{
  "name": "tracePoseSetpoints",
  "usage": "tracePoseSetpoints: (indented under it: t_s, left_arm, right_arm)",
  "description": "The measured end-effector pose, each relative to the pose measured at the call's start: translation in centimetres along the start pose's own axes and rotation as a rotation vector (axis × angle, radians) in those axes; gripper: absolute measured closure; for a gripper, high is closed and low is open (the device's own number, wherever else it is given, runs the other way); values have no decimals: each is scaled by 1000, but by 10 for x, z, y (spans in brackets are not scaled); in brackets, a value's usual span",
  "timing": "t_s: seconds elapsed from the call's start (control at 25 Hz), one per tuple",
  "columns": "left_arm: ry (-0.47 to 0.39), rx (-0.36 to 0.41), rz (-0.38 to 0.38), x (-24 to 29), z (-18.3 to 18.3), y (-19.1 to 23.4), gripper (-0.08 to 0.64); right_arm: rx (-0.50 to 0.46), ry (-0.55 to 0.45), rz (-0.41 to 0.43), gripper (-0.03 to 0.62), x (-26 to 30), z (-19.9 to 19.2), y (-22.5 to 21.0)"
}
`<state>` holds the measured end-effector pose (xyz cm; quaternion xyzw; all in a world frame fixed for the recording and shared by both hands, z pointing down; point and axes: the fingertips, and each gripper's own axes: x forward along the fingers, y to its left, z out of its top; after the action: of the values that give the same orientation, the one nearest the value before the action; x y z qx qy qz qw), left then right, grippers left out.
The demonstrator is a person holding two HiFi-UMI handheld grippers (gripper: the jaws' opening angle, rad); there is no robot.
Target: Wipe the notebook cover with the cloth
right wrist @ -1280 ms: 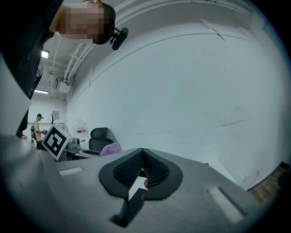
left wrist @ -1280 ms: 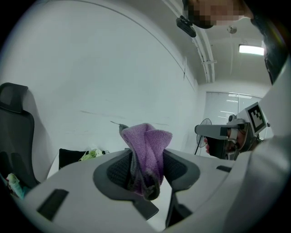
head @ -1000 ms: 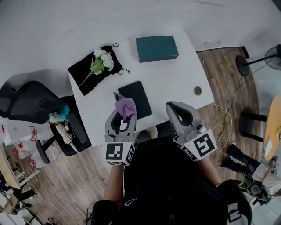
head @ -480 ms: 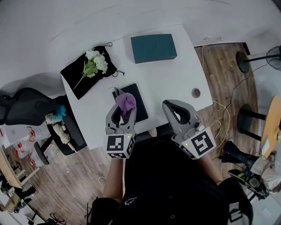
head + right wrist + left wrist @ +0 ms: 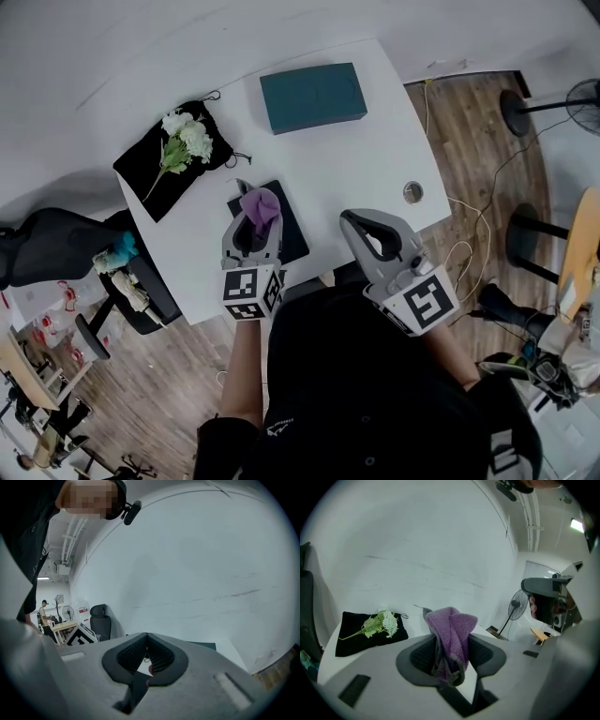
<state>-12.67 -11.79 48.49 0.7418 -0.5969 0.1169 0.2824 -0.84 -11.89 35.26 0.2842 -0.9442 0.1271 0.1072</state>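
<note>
Over the near edge of a white table [image 5: 361, 159], a person works with a hand-held gripper in each hand. The left hand-held gripper [image 5: 450, 649] has its jaws clamped on a bunched purple cloth [image 5: 451, 629], which sticks up past the tips. In the head view that cloth [image 5: 260, 206] hangs over the near-left part of a black notebook [image 5: 292, 231]; whether it touches the cover cannot be told. The notebook lies flat and slightly askew, close to the table's near edge, half hidden beneath the left hand-held gripper [image 5: 253, 214].

The right hand-held gripper [image 5: 146, 641] is closed with nothing between its jaws. It is held just right of the notebook, apart from it, at the near edge [image 5: 351, 221].

Bare tabletop runs right of the notebook to a round cable port [image 5: 411, 193] near the right edge, and beyond the notebook toward a teal box [image 5: 312, 97] by the far edge. At the far-left corner lies a black pouch [image 5: 150, 183], partly over the rim, with white flowers [image 5: 184, 139] on it. A dark chair [image 5: 42, 253] stands off the left edge; wood floor [image 5: 469, 141] lies to the right.
</note>
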Motion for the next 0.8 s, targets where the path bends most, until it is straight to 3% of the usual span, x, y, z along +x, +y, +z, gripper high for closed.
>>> tracePoseSetpoints:
  t_s: [0.12,0.28,0.4,0.68,0.8]
  left_arm:
    - [24,-5,2,12,-9,3,382]
    - [64,-39,0,27,-22,9,382]
    - [91,-48,2,38,-30,13,382]
    - [149,-88,-13,63,-43,21,382]
    - [181,-94,-15,72,-54,23,382]
  right_arm:
    - [0,-1,-1,587,3,-1,-5]
    - [13,-74,0,587,11,13,-7]
    - [24,-37,-2,587,15,7,-10]
    - [40,-57,-2,588,27,13,-17]
    - [37,-10,-3,587,27,3,-21]
